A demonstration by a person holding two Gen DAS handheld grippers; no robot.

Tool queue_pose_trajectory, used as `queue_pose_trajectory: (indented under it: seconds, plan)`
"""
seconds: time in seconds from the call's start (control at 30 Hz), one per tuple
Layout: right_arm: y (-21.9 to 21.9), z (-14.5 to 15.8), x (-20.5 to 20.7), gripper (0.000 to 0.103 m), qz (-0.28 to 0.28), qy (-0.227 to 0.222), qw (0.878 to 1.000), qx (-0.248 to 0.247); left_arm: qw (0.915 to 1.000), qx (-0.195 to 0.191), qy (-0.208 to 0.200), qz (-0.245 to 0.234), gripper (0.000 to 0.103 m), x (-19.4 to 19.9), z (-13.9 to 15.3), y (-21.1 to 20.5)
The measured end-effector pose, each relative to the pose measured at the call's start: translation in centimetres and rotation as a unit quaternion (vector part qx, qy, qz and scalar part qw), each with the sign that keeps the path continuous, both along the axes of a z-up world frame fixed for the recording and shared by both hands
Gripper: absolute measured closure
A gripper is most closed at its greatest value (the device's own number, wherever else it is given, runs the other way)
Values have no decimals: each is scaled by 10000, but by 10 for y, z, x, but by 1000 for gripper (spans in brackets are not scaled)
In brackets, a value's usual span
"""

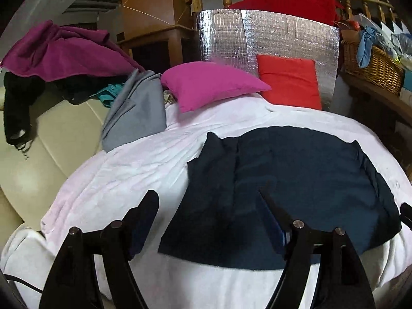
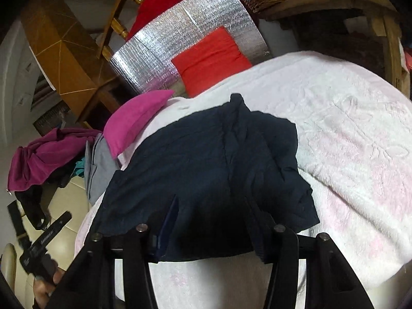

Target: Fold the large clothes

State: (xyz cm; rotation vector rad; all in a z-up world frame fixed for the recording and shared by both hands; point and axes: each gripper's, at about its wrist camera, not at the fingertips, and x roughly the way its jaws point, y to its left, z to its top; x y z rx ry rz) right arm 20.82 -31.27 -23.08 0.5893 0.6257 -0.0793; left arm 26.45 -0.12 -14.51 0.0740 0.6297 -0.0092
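- The near hem of the navy garment (image 2: 206, 159) runs behind the right gripper (image 2: 213, 203)'s fingers, so whether the pads touch cloth I can't tell.
- Its right corner slips out past the left wrist view's edge.
- The left gripper (image 1: 208, 200)'s bases are cut off at the bottom edge.
- What's in the wicker basket (image 1: 373, 69) is too jumbled to name.
- The black clothing (image 1: 18, 108) under the purple pile (image 1: 59, 51) is too dark to identify.

My left gripper (image 1: 208, 203) and right gripper (image 2: 209, 206) are black, each with two tapering fingers (image 1: 144, 211), round silver pins (image 1: 298, 223) and dark blue pads (image 2: 168, 221).
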Motion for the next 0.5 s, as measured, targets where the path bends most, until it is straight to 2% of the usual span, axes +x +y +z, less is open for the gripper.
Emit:
queue_pose_trajectory:
  seconds: [0.2, 0.37, 0.5]
  plan:
    - [-11, -33, 19, 49, -241, 596, 9970, 429, 9998, 114, -115, 84, 25, -14, 7, 5]
    - [-9, -31, 18, 49, -215, 624, 9973, 334, 9996, 155, -206, 142, 25, -18, 13, 7]
    - [-13, -18, 5, 49, -250, 429, 9981, 356, 9994, 174, -228, 169, 25, -19, 14, 8]
